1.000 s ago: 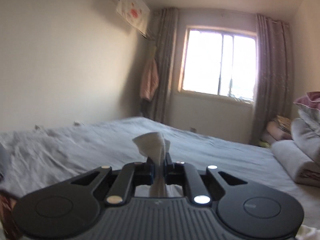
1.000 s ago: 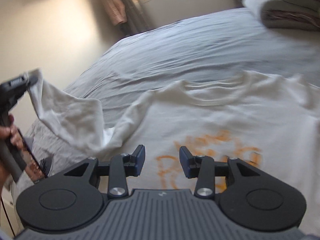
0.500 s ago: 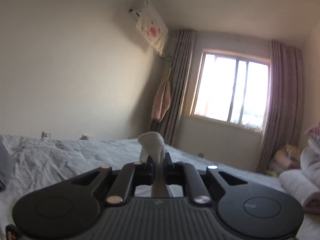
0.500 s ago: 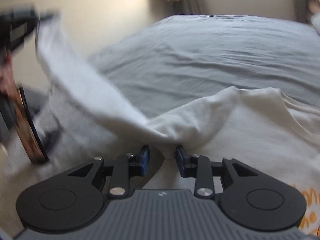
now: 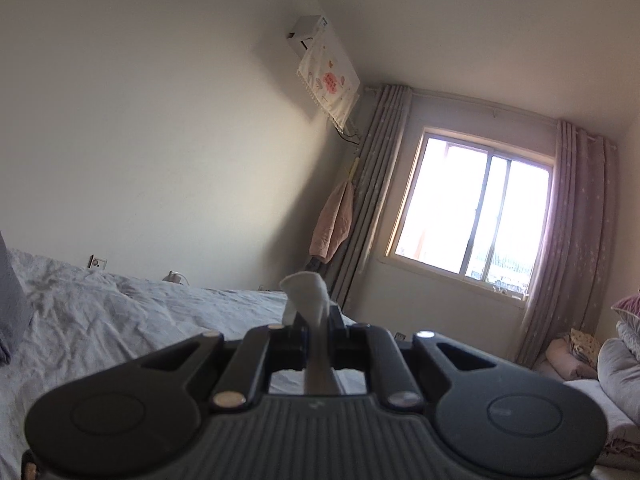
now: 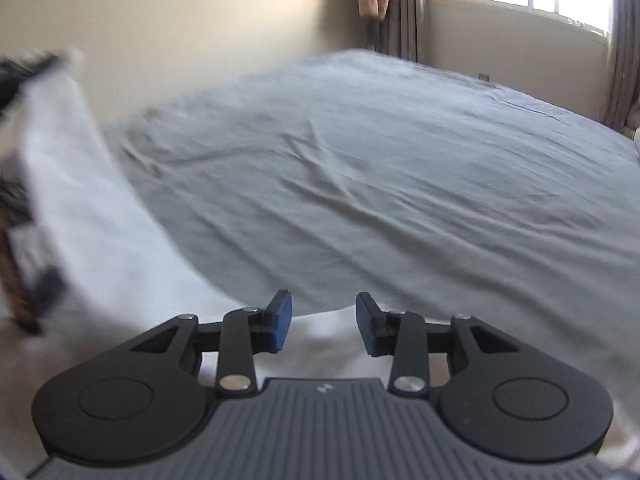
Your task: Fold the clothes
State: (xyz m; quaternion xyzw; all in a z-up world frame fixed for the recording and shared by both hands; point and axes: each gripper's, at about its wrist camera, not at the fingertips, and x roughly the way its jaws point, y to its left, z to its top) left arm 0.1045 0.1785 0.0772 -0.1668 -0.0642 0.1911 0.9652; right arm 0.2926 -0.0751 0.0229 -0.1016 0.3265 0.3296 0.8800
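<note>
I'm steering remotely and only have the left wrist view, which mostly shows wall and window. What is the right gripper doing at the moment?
Observer: The right gripper is open, holding nothing, low over the white shirt.
Operator: My fingers are pinching a bit of white cloth. Is that the same shirt?
Observer: It looks so: in the right wrist view the shirt runs up in a blurred band to the left gripper at the upper left edge.
Operator: Where does the rest of it lie?
Observer: It lies on the grey bedsheet, and the shirt's edge crosses just in front of the right gripper's fingers.
</note>
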